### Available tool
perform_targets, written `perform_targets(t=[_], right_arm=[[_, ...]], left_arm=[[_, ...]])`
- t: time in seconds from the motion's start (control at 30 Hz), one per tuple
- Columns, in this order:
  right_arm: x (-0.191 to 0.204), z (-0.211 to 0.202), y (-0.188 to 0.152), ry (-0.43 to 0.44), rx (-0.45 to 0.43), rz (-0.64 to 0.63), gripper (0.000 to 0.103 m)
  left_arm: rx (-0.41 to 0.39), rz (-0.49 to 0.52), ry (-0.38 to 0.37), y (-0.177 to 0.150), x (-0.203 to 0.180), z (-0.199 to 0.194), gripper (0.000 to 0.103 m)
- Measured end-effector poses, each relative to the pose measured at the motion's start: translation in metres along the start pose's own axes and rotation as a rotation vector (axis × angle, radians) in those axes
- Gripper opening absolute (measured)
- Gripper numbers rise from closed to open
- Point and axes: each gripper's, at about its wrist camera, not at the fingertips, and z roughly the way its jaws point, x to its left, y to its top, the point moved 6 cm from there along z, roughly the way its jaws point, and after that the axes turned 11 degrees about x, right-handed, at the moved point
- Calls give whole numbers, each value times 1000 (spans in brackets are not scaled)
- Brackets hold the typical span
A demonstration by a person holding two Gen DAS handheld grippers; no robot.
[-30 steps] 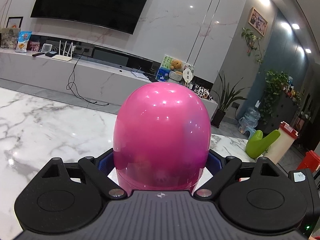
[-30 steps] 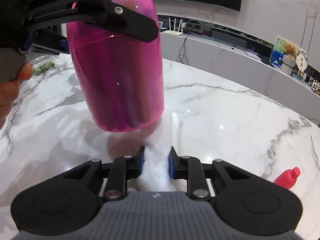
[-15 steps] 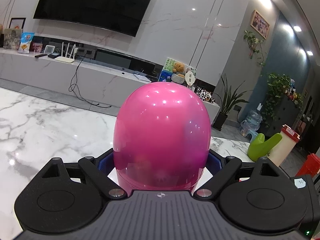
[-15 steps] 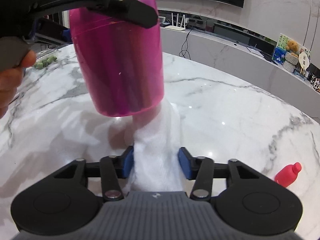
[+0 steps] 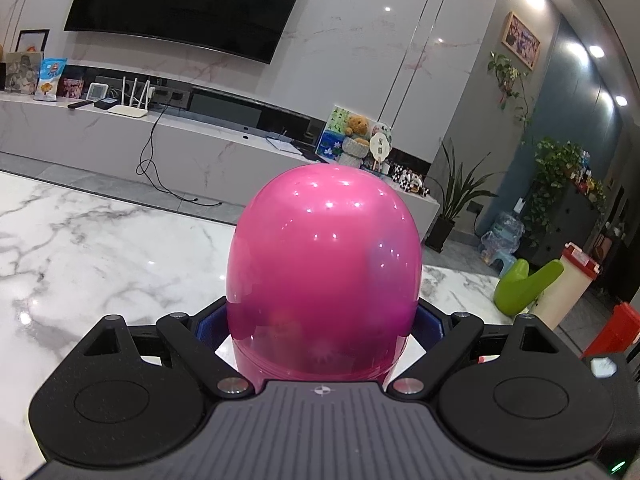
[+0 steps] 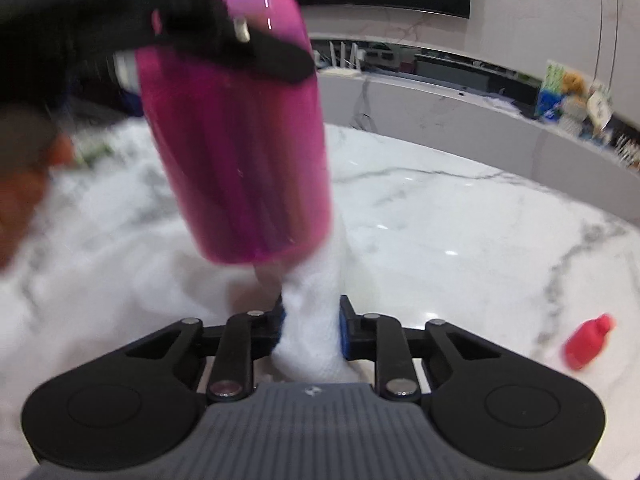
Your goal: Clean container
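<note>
My left gripper (image 5: 322, 320) is shut on a translucent pink container (image 5: 324, 272) and holds it in the air, rounded bottom up and mouth down. In the right wrist view the container (image 6: 244, 152) hangs tilted over the marble table, with the left gripper's black finger (image 6: 256, 48) across its top. My right gripper (image 6: 310, 320) is shut on a white cloth (image 6: 316, 312). The cloth rises from the jaws into the container's open mouth. The right view is motion-blurred.
A white marble table (image 6: 460, 240) lies below. A small red bottle (image 6: 586, 342) lies on it at the right. Green items (image 6: 94, 154) sit at the far left. A person's hand (image 6: 24, 184) shows at the left edge. A TV console (image 5: 160, 136) stands beyond.
My right gripper opened half a second ago and has closed again on the cloth. The container has tilted and shifted slightly right in the right view. The left view has panned slightly.
</note>
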Motion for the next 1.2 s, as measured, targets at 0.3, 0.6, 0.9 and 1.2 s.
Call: perform_targets(t=[0.3,0.6,0.9,1.2], right_arm=[[23,-4,5,69,-21,-54,24],[22,-6,8,91,-14,-35,24],[-10,-15,17,26,-60,32,23],[20,-15,11,57,-119,-46,24]], left_arm=[[-12,2,-33,-2,-4,2,90],[-36,28,9,-3,-5,3,90],[-46,8,41,-1,4,-3,90],[-43,-65,-73,3,4,-8,90]])
